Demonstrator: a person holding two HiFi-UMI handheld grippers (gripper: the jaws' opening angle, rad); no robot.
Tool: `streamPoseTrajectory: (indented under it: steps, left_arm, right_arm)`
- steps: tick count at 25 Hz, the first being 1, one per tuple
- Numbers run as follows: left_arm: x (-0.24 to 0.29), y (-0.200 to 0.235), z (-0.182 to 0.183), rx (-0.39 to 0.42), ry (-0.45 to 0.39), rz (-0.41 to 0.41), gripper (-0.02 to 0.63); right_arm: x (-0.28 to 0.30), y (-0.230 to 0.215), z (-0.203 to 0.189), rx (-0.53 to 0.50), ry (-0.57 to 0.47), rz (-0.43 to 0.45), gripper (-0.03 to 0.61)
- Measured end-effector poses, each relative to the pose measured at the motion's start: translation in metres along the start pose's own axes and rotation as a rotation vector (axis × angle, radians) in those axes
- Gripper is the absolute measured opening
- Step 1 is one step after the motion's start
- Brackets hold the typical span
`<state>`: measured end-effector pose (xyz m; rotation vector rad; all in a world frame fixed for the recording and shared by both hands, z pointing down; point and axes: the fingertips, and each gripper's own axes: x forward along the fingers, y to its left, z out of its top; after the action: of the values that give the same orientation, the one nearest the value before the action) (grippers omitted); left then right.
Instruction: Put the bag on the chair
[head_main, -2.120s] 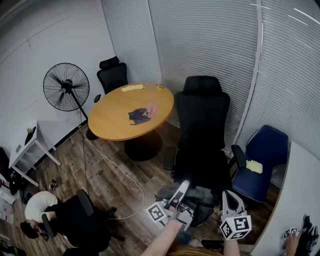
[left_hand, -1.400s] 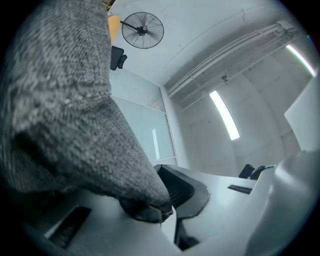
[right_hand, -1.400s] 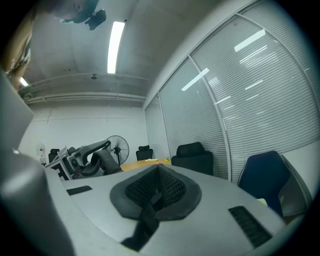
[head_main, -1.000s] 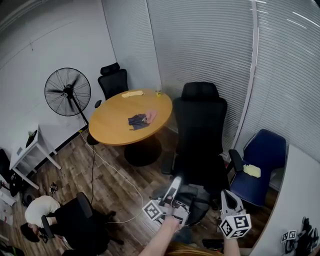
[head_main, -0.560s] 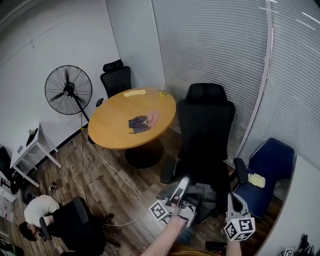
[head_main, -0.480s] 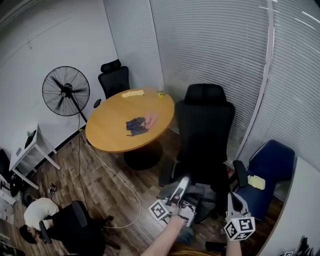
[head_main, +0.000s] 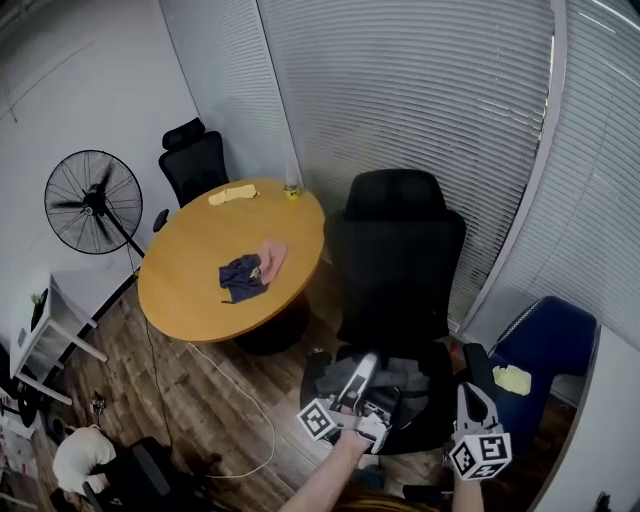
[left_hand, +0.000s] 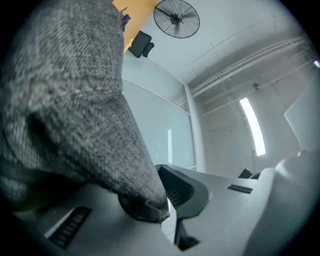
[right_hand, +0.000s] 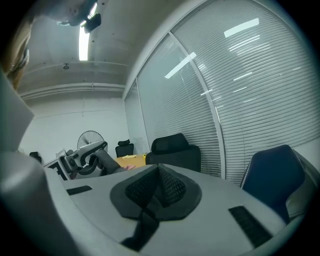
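A grey fabric bag (head_main: 403, 383) lies slumped over the seat of the black high-backed office chair (head_main: 400, 250) in the head view. My left gripper (head_main: 364, 364) is shut on the bag's near edge. In the left gripper view the grey bag (left_hand: 70, 100) fills the left side and the jaws pinch a fold of it. My right gripper (head_main: 467, 394) hovers to the right of the bag, above the chair's right armrest. It is shut, the pads (right_hand: 159, 186) pressed together with nothing between them.
A round wooden table (head_main: 190, 270) with crumpled cloths (head_main: 248, 270) stands left of the chair. Behind it are a second black chair (head_main: 195, 160) and a floor fan (head_main: 90, 200). A blue chair (head_main: 545, 345) stands at right. A person (head_main: 85, 460) crouches at lower left.
I have come closer to the black chair and the view has swung right. The bag has gone forward with the left gripper, from in front of the seat onto it.
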<state>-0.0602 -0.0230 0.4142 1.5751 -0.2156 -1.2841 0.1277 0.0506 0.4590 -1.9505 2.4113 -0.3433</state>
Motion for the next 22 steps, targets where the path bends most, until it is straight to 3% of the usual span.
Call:
streamPoseTrajectory:
  steps: [7, 13, 22]
  left_arm:
    - [0.045, 0.053, 0.042, -0.03, -0.005, 0.019, 0.023]
    - [0.074, 0.082, 0.051, -0.035, 0.002, 0.071, 0.023]
    - [0.081, 0.114, 0.062, -0.06, -0.053, 0.108, 0.023]
  right_arm:
    - [0.063, -0.031, 0.002, 0.001, 0.002, -0.037, 0.011]
    - [0.085, -0.047, 0.02, 0.002, 0.003, -0.045, 0.011]
    - [0.126, -0.063, 0.007, 0.01, 0.067, 0.0, 0.011]
